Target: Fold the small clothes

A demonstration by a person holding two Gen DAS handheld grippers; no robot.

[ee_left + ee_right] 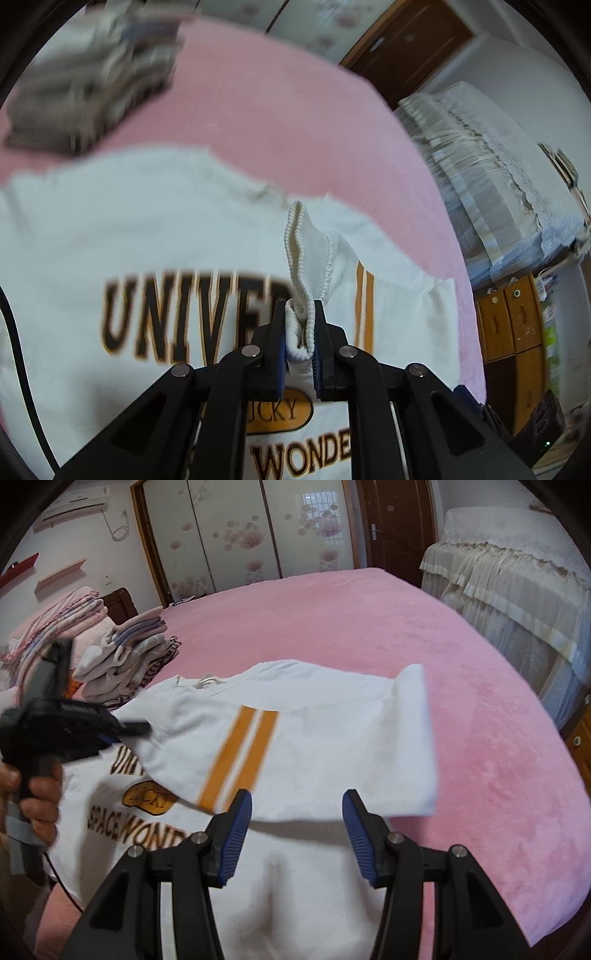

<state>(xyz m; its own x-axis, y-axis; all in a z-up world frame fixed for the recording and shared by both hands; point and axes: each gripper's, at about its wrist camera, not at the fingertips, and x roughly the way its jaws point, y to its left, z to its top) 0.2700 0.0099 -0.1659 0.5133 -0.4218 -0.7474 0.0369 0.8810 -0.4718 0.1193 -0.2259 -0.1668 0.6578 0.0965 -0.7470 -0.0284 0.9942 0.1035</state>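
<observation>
A white sweatshirt (325,746) with brown and orange lettering lies on the pink bed (461,657). One sleeve with two orange stripes (240,757) is folded across its front. My left gripper (300,332) is shut on the ribbed white cuff (304,251) of that sleeve and holds it above the chest print (177,317). In the right wrist view the left gripper (136,727) is at the left, held by a hand. My right gripper (297,834) is open and empty, just above the sweatshirt's lower part.
A pile of folded clothes (125,661) sits on the bed behind the sweatshirt, also seen blurred in the left wrist view (92,74). A cloth-covered piece of furniture (509,590) stands right of the bed. Wardrobe doors (240,535) stand behind.
</observation>
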